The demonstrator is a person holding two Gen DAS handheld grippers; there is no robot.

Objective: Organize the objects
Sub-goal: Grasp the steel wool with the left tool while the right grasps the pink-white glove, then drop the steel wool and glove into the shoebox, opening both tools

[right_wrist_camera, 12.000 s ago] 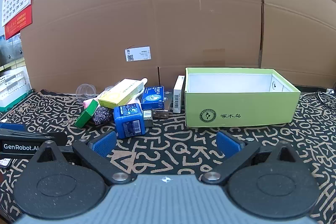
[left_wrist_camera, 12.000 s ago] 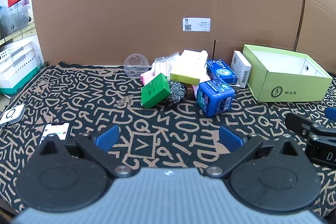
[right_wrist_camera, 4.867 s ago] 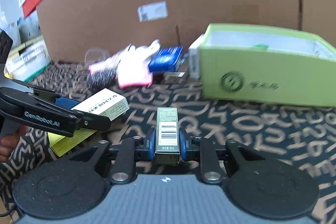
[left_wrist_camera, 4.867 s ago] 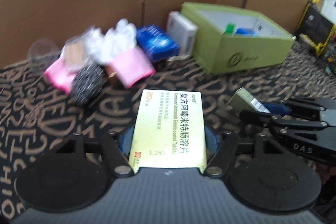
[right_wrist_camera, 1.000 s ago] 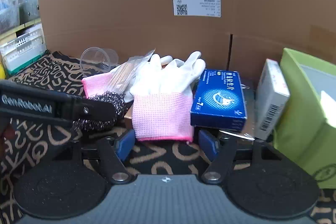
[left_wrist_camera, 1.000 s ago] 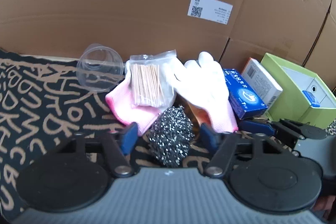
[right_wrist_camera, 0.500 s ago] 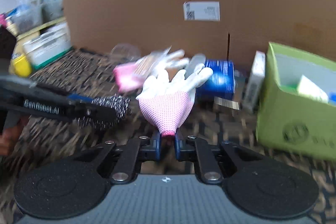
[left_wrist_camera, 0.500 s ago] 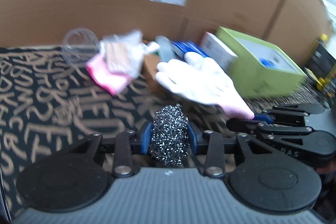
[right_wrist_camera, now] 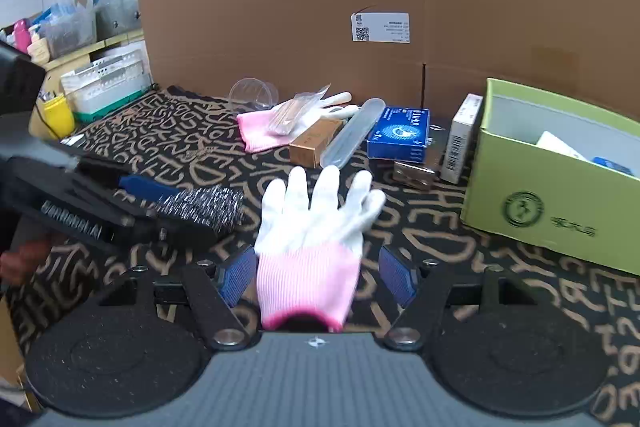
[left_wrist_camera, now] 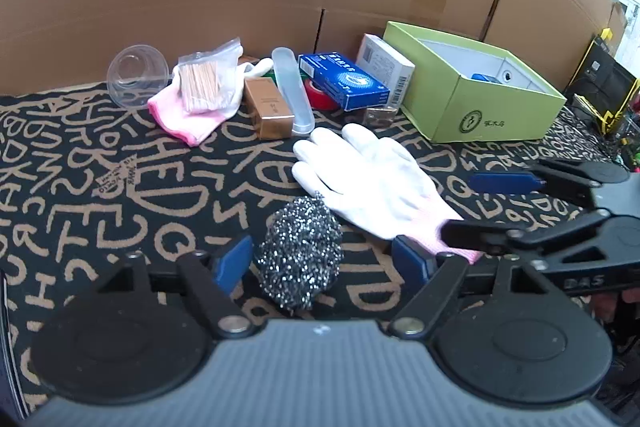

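The jaws of the left gripper are spread wide on either side of the steel wool scourer, which is not touched by the blue pads. The jaws of the right gripper are likewise held wide around the pink cuff of the white glove, laid flat on the patterned desk. Scourer and glove are seen just beside each other. The green box is set well to the right, with small packages inside.
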